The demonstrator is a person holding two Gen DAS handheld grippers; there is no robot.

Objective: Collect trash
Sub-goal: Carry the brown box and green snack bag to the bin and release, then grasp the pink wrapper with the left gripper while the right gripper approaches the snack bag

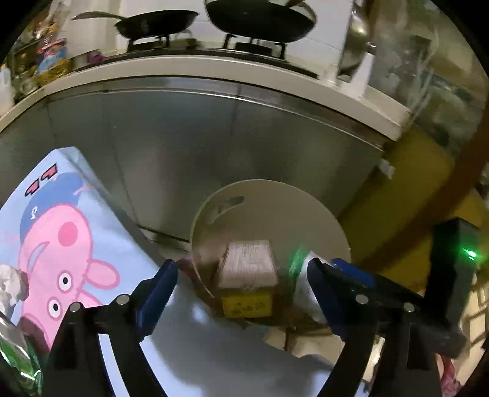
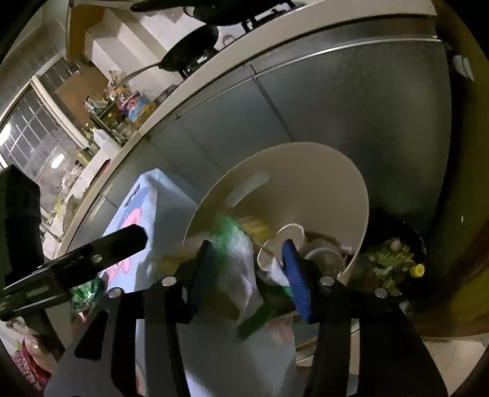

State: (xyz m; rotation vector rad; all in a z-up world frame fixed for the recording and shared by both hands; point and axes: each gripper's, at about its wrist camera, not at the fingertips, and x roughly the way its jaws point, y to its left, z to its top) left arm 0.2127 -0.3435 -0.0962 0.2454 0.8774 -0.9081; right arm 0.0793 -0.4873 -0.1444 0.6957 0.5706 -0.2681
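my left claw [image 1: 241, 276]: jaws spread wide, nothing between the blue pads; it points down at the mouth of the white bin
my right claw [image 2: 249, 258]: jaws apart, a green and white wrapper [image 2: 241, 262] lies blurred in the gap; i cannot tell whether either pad touches it
white bin [image 1: 305, 207]: round, cream-walled, stands on the floor against the steel cabinet front; my left view looks into it from above
box in bin [image 1: 247, 268]: pinkish top, yellow side with print, lying inside the white bin just past my left pads
cups in bin [image 2: 287, 238]: in my right view, white paper cups and clear plastic lids piled inside, just beyond the blue right pad
wrapper seen from left [image 1: 298, 259]: a green and white scrap at the bin rim, next to my left claw's right-hand pad
cartoon cloth [image 1: 61, 238]: pale blue with a pink pig in a blue cap, covering a surface just left of the bin
dark bin [image 2: 394, 259]: black, right of the white bin, holds greenish food scraps and a yellow cap [image 2: 417, 270]
pans [image 1: 159, 23]: two dark pans on the stove above the cabinet
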